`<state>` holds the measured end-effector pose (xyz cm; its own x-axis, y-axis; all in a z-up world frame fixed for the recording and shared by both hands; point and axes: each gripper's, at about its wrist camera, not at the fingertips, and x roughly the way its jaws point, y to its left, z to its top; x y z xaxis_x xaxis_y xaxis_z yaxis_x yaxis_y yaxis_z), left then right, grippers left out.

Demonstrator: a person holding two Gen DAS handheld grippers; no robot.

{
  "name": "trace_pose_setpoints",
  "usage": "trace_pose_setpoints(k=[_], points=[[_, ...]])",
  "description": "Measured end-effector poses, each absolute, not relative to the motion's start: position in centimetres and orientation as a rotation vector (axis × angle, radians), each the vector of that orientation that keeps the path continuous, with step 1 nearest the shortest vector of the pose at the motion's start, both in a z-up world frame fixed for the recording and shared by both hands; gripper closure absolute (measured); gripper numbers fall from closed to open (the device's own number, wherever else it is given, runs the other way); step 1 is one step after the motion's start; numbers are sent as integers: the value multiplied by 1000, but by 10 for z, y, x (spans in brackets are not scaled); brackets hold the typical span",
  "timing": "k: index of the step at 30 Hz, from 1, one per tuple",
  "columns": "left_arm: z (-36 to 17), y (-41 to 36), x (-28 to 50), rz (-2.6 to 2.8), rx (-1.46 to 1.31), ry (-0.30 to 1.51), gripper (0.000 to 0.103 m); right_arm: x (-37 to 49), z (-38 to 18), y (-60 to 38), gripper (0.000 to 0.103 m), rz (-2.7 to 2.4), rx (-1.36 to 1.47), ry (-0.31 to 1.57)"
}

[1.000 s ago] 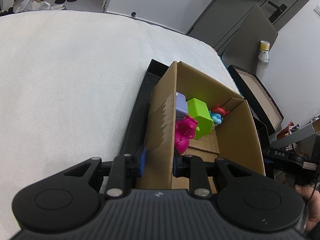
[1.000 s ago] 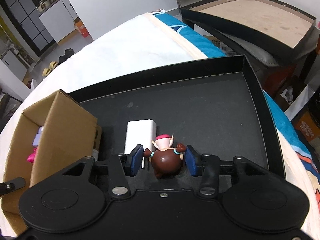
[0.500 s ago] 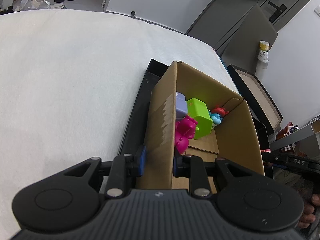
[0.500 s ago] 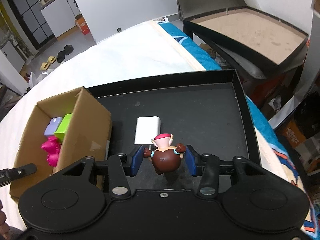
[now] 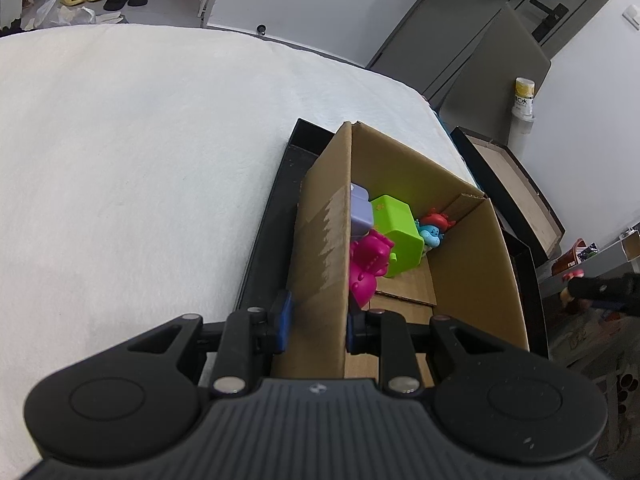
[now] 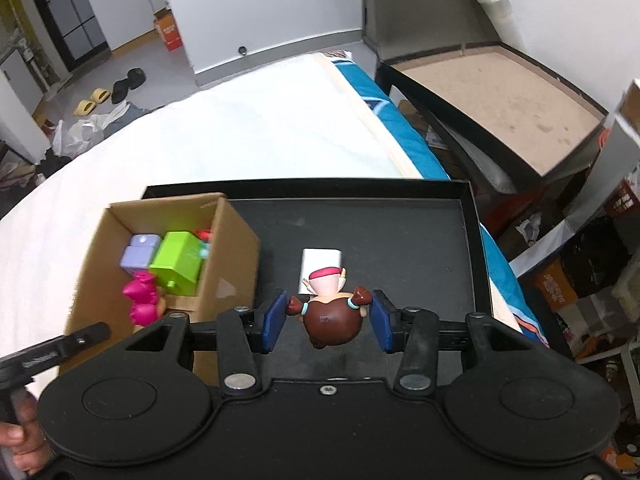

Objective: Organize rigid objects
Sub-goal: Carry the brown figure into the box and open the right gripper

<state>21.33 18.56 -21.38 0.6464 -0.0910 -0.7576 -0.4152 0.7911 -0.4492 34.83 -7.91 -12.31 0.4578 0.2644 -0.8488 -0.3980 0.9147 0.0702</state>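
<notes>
The left gripper (image 5: 316, 318) is clamped on the near wall of an open cardboard box (image 5: 320, 248): one blue pad presses the outside of the wall and the other sits inside the box, so the jaws stand only as far apart as the cardboard is thick. Just ahead of its inner finger, inside the box, lie a magenta plastic toy (image 5: 368, 264), a lime-green block (image 5: 396, 232), a lilac block (image 5: 361, 210) and, farther ahead toward the far corner, a small blue figure with a red top (image 5: 434, 230).

The right gripper (image 6: 328, 316) is closed on a small figurine (image 6: 330, 312) with a brown rounded body, pink cap and two side pigtails with teal bands; the blue pads press on the pigtails from either side, with the jaws moderately apart. There is tiny print on the figurine's brown back, too small to read. Beyond the figurine and below it, a white rectangular block (image 6: 320, 268) lies flat on the floor of a shallow black tray (image 6: 472, 248). The cardboard box stands to the left of this gripper, in the tray's left end.

Ahead and to the right of the left gripper, a white bottle with a yellow label (image 5: 523, 98) stands near the wall; its dark lettering cannot be made out.
</notes>
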Motion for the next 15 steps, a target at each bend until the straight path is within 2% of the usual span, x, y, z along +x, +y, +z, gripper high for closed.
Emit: trace_pose_setpoints(k=[15], points=[[-216,189,213,185,-666,863,79,327,-83,-37,58,501,-174,989]])
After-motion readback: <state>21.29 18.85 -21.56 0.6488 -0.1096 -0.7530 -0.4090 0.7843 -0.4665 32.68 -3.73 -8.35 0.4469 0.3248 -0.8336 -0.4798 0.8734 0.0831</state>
